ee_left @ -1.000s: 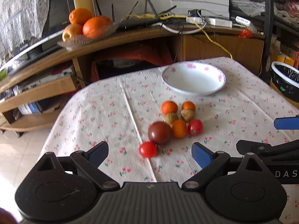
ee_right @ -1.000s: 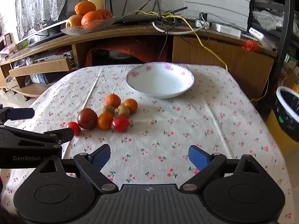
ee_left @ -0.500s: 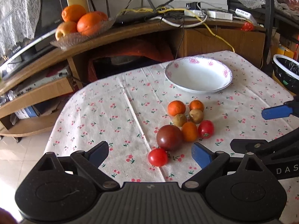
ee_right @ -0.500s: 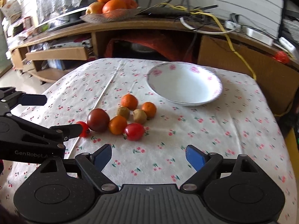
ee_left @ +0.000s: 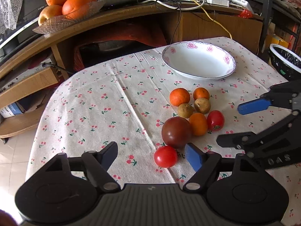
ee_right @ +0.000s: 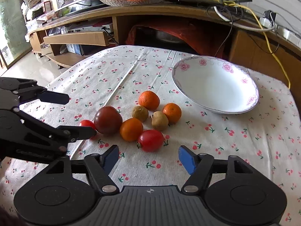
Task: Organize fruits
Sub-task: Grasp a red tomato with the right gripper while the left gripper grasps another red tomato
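Your left gripper (ee_left: 151, 156) fingers apart, small red tomato (ee_left: 165, 156) between them lower centre, your right gripper (ee_right: 148, 155) spread wide before the fruit cluster (ee_right: 139, 120), empty white bowl (ee_right: 216, 86) upper right.

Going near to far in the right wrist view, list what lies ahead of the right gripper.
Right gripper → red tomato → orange kumquat → brown longan → far tangerine → white flowered bowl → wooden shelf.

The fruits (ee_right: 139, 120) lie clustered on the bench (ee_right: 235, 141) ahead of the right gripper's fingers (ee_right: 185, 159), the bowl (ee_right: 216, 86) behind them.
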A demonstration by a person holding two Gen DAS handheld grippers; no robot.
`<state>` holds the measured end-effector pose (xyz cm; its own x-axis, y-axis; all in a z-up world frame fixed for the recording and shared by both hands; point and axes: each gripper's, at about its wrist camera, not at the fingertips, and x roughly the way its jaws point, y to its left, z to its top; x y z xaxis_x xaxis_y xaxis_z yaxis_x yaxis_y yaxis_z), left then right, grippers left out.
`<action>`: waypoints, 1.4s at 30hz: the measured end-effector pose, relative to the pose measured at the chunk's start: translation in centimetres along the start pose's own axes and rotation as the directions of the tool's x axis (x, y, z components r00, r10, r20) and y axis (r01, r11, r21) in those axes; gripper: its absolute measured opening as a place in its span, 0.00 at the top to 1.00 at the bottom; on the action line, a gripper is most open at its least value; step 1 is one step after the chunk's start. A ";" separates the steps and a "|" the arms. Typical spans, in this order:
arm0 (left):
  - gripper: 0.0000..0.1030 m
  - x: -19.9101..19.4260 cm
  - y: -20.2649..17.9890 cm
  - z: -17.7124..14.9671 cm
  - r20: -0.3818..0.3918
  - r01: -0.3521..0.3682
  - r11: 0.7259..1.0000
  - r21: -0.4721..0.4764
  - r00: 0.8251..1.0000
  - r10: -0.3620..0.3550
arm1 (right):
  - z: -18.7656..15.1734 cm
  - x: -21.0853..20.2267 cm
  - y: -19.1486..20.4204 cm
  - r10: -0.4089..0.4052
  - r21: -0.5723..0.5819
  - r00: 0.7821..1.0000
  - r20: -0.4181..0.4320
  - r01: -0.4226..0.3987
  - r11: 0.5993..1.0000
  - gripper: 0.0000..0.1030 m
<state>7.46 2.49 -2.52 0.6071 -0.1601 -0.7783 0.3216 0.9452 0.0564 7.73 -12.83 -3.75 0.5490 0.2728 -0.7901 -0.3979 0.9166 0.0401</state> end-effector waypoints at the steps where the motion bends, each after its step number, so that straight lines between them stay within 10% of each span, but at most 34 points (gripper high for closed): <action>1: 0.17 0.0 0.1 -0.1 -0.004 0.013 1.000 -0.001 1.000 -0.013 | 0.0 0.2 -0.2 0.009 0.006 1.000 -0.008 -0.009 1.000 0.45; 17: 0.49 1.8 -0.5 -0.7 -0.037 0.110 0.994 0.023 0.993 -0.109 | 0.7 2.0 -1.2 0.084 0.030 0.996 -0.017 -0.084 0.996 0.61; 42: 0.62 1.9 -0.5 -0.5 -0.054 0.106 0.993 0.051 0.993 -0.103 | 0.7 1.9 -1.4 0.050 0.039 0.997 -0.053 -0.048 0.998 0.74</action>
<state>8.09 1.84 -4.30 0.5305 -0.2413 -0.8126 0.4207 0.9072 0.0052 9.86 -13.41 -4.87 0.4884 0.3028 -0.8184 -0.3950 0.9130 0.1020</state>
